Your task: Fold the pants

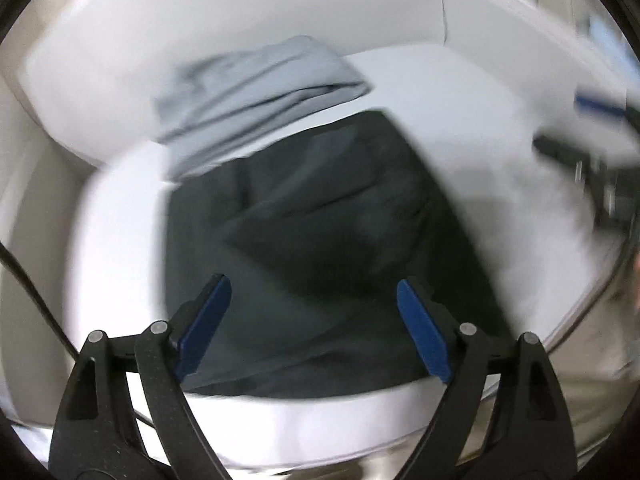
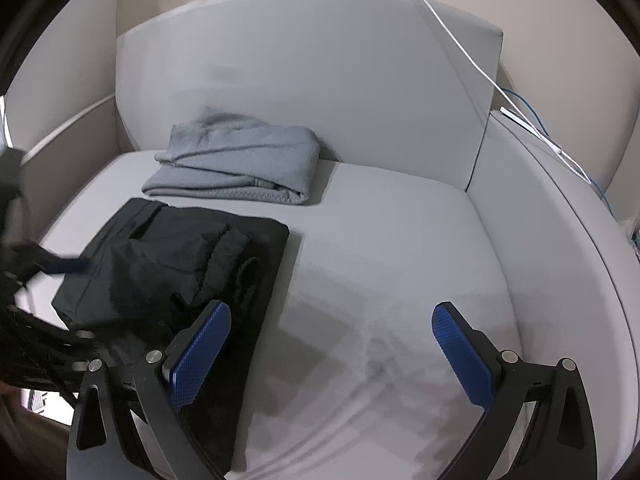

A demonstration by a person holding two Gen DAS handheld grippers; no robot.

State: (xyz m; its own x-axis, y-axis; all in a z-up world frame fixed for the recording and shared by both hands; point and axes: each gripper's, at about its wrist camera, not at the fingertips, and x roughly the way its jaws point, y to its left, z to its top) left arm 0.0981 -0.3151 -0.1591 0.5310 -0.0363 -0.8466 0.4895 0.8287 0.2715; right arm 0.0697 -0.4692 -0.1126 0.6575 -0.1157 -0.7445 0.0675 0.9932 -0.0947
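Observation:
Black pants [image 2: 180, 264] lie folded and a bit rumpled on the left part of a white seat cushion [image 2: 400, 248]; in the blurred left wrist view the pants [image 1: 312, 240] fill the middle. My left gripper [image 1: 314, 300] is open and empty, just above the near part of the pants. It shows blurred at the left edge of the right wrist view [image 2: 48, 266]. My right gripper [image 2: 332, 332] is open and empty over the bare cushion, its left finger [image 2: 200, 356] over the pants' right edge. It shows blurred at the right of the left wrist view [image 1: 592, 140].
A folded grey garment [image 2: 236, 164] lies behind the black pants, against the chair's backrest [image 2: 304, 72]. The garment also shows in the left wrist view [image 1: 256, 88]. White and blue cables [image 2: 532, 124] run over the right armrest. Bare cushion lies right of the pants.

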